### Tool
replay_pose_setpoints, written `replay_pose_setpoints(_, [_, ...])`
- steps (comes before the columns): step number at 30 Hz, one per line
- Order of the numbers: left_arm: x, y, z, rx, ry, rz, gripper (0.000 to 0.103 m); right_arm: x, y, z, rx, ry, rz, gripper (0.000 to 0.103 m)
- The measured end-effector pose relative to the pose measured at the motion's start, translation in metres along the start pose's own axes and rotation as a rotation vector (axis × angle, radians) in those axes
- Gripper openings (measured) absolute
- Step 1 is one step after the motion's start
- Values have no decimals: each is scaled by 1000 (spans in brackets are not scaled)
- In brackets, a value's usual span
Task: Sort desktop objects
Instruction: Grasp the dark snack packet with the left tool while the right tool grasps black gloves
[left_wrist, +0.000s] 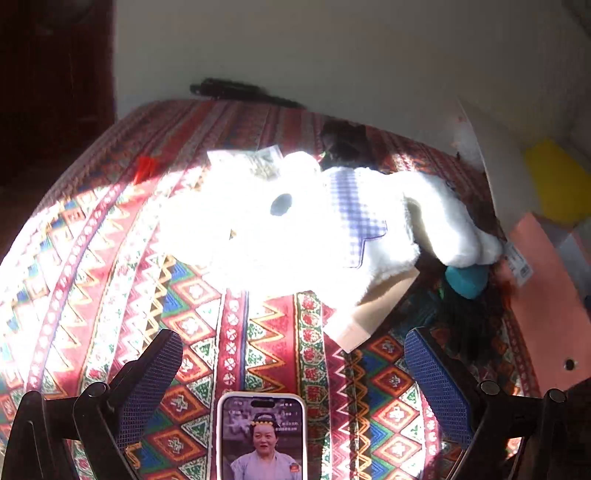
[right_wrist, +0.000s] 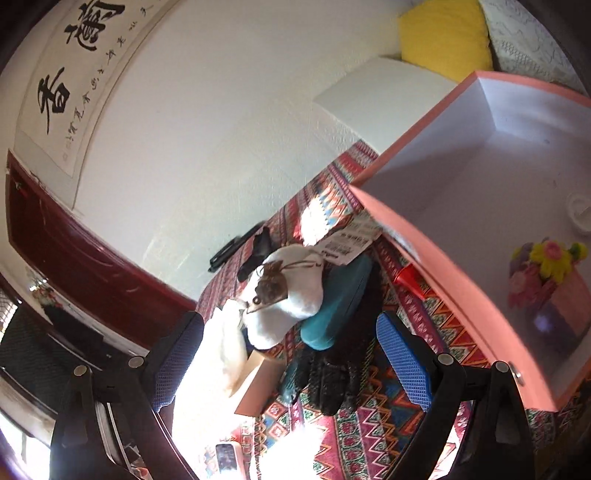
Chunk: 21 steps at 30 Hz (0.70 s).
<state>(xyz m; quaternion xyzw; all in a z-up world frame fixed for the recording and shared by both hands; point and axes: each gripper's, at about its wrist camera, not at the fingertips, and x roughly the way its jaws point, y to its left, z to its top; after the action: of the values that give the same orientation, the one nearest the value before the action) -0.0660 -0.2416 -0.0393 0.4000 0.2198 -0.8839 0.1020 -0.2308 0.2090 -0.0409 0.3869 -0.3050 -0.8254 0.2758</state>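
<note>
Both tools you hold are spread wide and grip nothing: your left tool (left_wrist: 291, 387) hovers over the patterned bench (left_wrist: 110, 277) above a phone (left_wrist: 261, 439); your right tool (right_wrist: 291, 363) faces a white plush toy (left_wrist: 295, 229) mid-bench, beside the pink box (right_wrist: 443, 258) at the bench's right edge.

Blazing with hard sunlight across the soft toy (left_wrist: 295, 221) and the patterned cloth (left_wrist: 92, 277) in the left wrist view, washing their detail out to white. Falling into deep shadow at the right, around the teal case (left_wrist: 467, 278). Bending straight lines at the edges in both views. Smearing slightly with blur near the pink box (right_wrist: 424, 236). Glaring again at the bottom of the right wrist view.
</note>
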Motion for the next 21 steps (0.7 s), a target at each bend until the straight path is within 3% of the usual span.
replay_pose_setpoints(6, [42,43,-7,-266,144,-222,100,39,-11,-17,123,119,60,96])
replay_pose_setpoints(8, [57,46,-15,-329,182,-279,100,50,-16,-22,141,147,31,96])
replay_pose_setpoints(11, [82,46,-26,-373,247,-316,100,62,-22,-29,125,178,-74,96])
replay_pose_setpoints(13, [98,45,-32,-397,290,-338,100,70,-25,-32,118,198,-91,96])
replay_pose_setpoints(16, [107,18,-30,-293,308,-331,100,82,-30,-36,107,228,-115,96])
replay_pose_setpoints(21, [108,-53,-32,-10,270,-255,100,101,-38,-44,90,279,-155,92])
